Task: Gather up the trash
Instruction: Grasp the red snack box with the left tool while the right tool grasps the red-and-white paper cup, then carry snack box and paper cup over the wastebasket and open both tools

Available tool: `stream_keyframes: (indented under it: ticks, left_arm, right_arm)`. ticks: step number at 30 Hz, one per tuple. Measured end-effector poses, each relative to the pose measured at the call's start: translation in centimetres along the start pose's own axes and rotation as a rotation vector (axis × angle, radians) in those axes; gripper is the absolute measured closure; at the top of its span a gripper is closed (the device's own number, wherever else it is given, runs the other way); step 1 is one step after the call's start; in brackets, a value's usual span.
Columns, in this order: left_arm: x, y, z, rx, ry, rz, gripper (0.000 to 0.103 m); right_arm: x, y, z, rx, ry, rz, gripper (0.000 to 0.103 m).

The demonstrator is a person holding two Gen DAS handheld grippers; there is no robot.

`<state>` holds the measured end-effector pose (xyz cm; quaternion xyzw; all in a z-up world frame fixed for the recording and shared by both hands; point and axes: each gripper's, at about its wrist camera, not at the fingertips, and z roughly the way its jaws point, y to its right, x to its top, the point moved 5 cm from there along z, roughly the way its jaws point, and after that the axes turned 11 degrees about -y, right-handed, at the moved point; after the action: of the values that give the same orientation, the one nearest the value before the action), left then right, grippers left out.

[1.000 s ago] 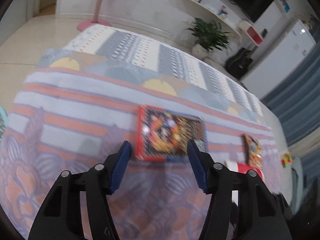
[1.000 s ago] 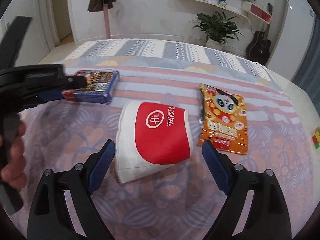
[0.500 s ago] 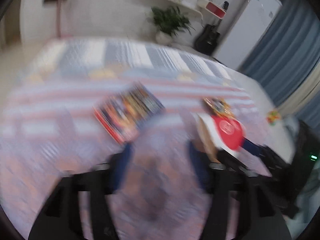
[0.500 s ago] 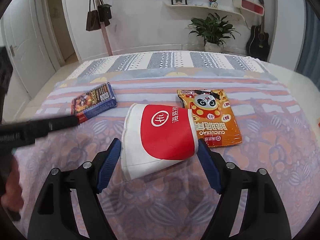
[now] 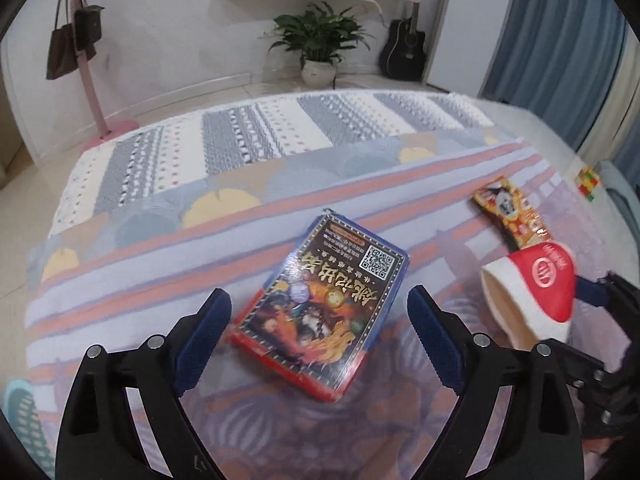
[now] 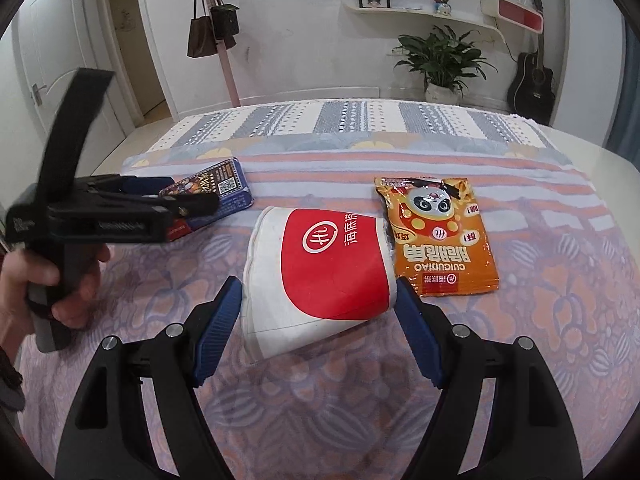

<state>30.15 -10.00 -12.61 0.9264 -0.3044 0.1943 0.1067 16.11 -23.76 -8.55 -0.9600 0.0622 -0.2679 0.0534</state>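
Starting at my left, my left gripper (image 5: 320, 316) has its jaws opening, wide apart, and the flat printed box (image 5: 322, 306) lies on the bedspread (image 5: 160, 248) between the two blue pads; I see a gap on either side, so neither pad presses on it. The box sits skewed to the fingers, one corner pointing away toward the striped end of the bed, its QR-code end farthest from me. In the right wrist view I can see the same gripper from the side, held by a hand (image 6: 48, 284) at the left edge, with the box partly hidden behind its black frame. Moving rightward, the red and white paper cup (image 6: 320, 272) lies on its side on the bedspread, near the box but apart from it, its mouth turned to the left. My right gripper (image 6: 318, 308) straddles the cup, jaws spread; the left pad sits just beside the cup's rim and the right pad just beside its base, and I cannot tell whether either one actually touches the paper. Farther right, the orange snack bag (image 6: 438, 236) with the panda face lies flat, its near corner tucked against the cup's base end. Beyond the bed I make out a potted plant (image 6: 442, 60) by the wall and a guitar (image 6: 534, 80) leaning at the far right.
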Motion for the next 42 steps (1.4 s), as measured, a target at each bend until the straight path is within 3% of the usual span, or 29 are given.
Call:
stream_keyframes:
  ticks: [4,9,15,20,30,36,42]
  left_arm:
    - [-0.2,0.3,0.7,0.055,-0.008,-0.034,0.02]
    - [-1.1,0.8,0.0,0.101,0.005,-0.038,0.036]
    - [-3.4,-0.3,-3.1,0.01,0.076,-0.169,0.04]
    - [-6.3,-2.4,-8.5,-0.002,0.154,-0.258,0.041]
    - [-13.7,-10.0,-18.2,-0.009,0.262,-0.472,0.041]
    - [-17.4,-14.7,-21.7,0.059,0.308,-0.583,0.041]
    - [-21.0,-19.8,-23.8,0.106,0.346,-0.71,0.041]
  right_arm:
    - [-0.1,-0.2,0.0,-0.011,0.002,-0.008,0.03]
    - [-0.2,-0.4,-0.2,-0.02,0.009,-0.02,0.03]
    - [-0.4,-1.3,-1.1,-0.046,0.059,-0.064,0.03]
    - [-0.4,-4.1,-1.7,-0.082,0.08,-0.154,0.03]
    - [3.2,-14.8,-5.2,0.135,0.082,-0.231,0.03]
    - [5.3,-21.4,-6.8,0.26,0.056,-0.287,0.03]
    - [7.4,-29.4,-8.0,0.294,0.072,-0.405,0.03]
